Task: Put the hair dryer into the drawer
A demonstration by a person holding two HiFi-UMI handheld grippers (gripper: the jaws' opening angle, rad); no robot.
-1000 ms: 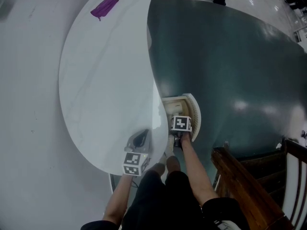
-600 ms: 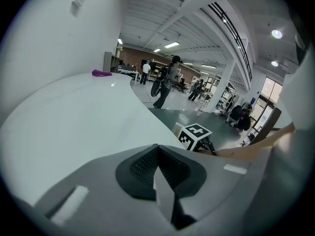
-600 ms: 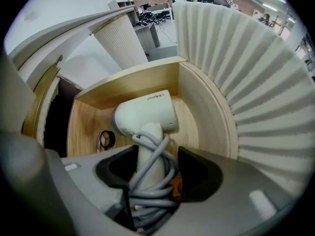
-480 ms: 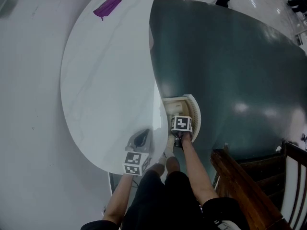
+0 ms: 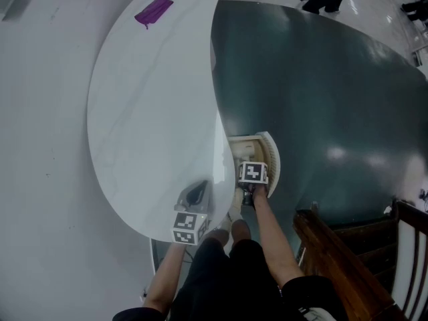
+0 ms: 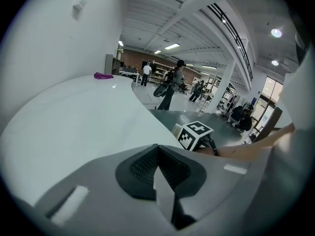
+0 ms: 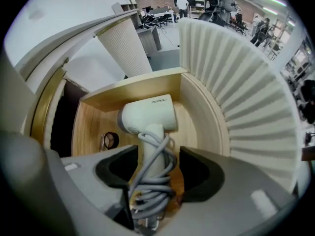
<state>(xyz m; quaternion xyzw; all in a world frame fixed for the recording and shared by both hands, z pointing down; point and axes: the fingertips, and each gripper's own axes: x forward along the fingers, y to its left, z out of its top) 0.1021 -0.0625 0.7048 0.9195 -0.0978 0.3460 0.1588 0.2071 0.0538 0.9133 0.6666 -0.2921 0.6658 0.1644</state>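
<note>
The counter [image 5: 147, 112] top is bare almost end to end, with only a purple object [image 5: 154, 11] at its far end. The open drawer [image 7: 197, 107] is crowded. The hair dryer [image 7: 147, 114] and its coiled cord fill the middle, running between the right gripper's [image 7: 155, 173] parted jaws. A small dark ring [image 7: 110, 140] sits on the narrow floor strip beside it, and the tall ribbed front [image 7: 236, 82] walls the other side.

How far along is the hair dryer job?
Done: the drawer is open and the hair dryer lies on its wooden floor. In hand: the right tongs straddle the cord-wrapped handle, jaws apart, a gap showing on one side, so it looks released. The left tongs are shut and empty over the white table. Left: probably pull the right tongs out and shut the drawer.
</note>
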